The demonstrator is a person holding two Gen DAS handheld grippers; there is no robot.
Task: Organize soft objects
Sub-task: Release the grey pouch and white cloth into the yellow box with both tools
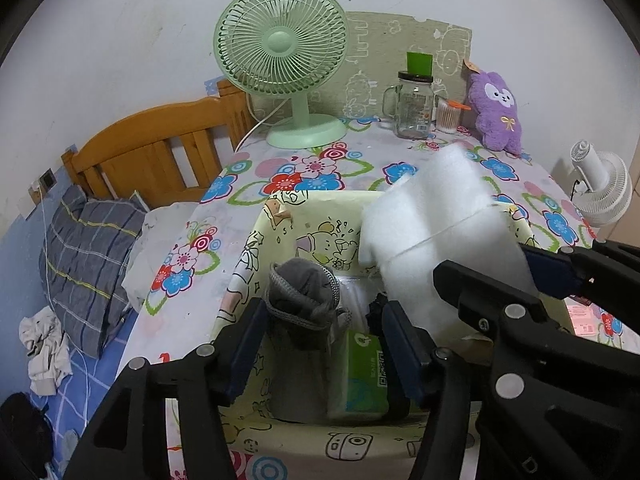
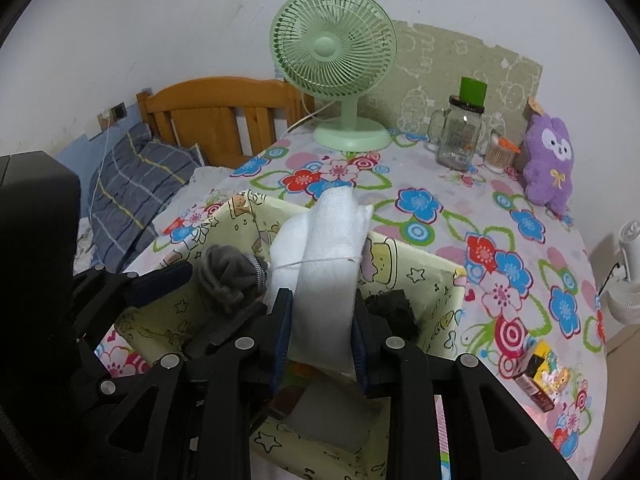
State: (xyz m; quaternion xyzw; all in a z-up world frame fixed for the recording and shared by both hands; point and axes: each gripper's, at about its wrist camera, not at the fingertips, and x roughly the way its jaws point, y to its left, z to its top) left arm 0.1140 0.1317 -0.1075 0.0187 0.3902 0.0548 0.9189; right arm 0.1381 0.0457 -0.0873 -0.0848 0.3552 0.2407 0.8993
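Observation:
A yellow cartoon-print box (image 1: pixel 320 196) (image 2: pixel 420 256) stands on the flowered table. Over its left part, my left gripper (image 1: pixel 322 308) (image 2: pixel 220 292) is open. A rolled grey sock (image 1: pixel 304 300) (image 2: pixel 230 276) sits between its fingers, with a gap on the right side. My right gripper (image 2: pixel 322 298) (image 1: pixel 492 268) is shut on a white padded bundle (image 2: pixel 328 260) (image 1: pixel 432 232) tied with a thin string, held tilted above the box's middle. A purple plush toy (image 1: pixel 496 112) (image 2: pixel 548 160) leans at the table's back right.
Inside the box lie a green packet (image 1: pixel 364 372) and a black fuzzy item (image 2: pixel 394 312). A green fan (image 1: pixel 284 60), glass jar (image 1: pixel 412 108) and swab tub (image 1: pixel 448 116) line the back. A bed with a plaid pillow (image 1: pixel 88 256) lies left; small boxes (image 2: pixel 540 372) lie right.

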